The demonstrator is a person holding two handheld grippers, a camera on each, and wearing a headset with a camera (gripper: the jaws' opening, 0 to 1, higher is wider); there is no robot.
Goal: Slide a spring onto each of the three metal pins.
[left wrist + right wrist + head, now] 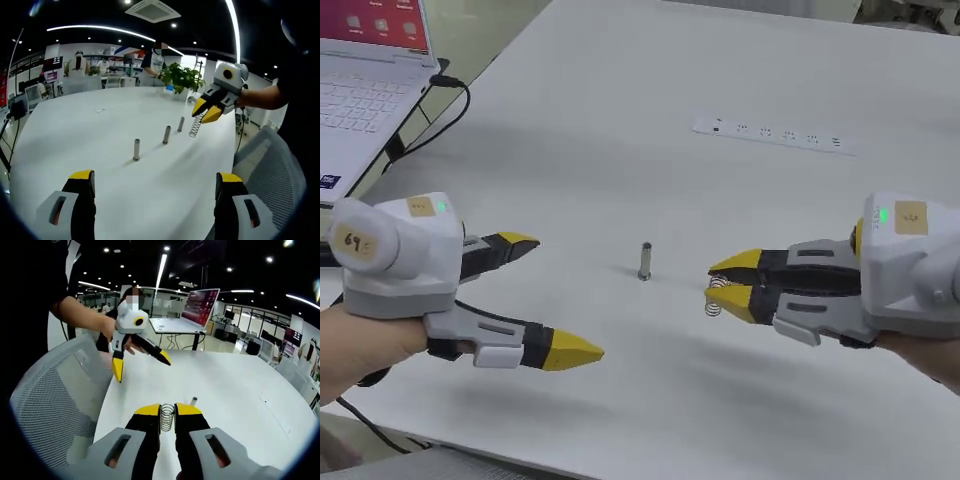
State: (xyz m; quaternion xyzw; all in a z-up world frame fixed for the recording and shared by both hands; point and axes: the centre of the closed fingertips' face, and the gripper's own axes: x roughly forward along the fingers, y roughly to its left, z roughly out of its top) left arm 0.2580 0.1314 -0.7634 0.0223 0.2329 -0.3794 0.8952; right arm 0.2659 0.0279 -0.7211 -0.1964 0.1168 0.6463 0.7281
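Observation:
A bare metal pin [645,261] stands upright on the white table [620,130], between the two grippers. In the left gripper view this pin [136,149] is nearest, and two more pins [166,135] [181,124] behind it look ribbed, as if carrying springs. My right gripper [717,282] is shut on a spring [716,298] just right of the bare pin. Its own view shows the spring [167,416] pinched between the jaws, with a pin [193,401] just beyond. My left gripper [555,295] is open and holds nothing, left of the pin.
An open laptop [370,60] with a black cable [455,100] sits at the far left edge. A white power strip [775,133] lies further back on the table. A grey mesh chair [55,390] stands beside the table.

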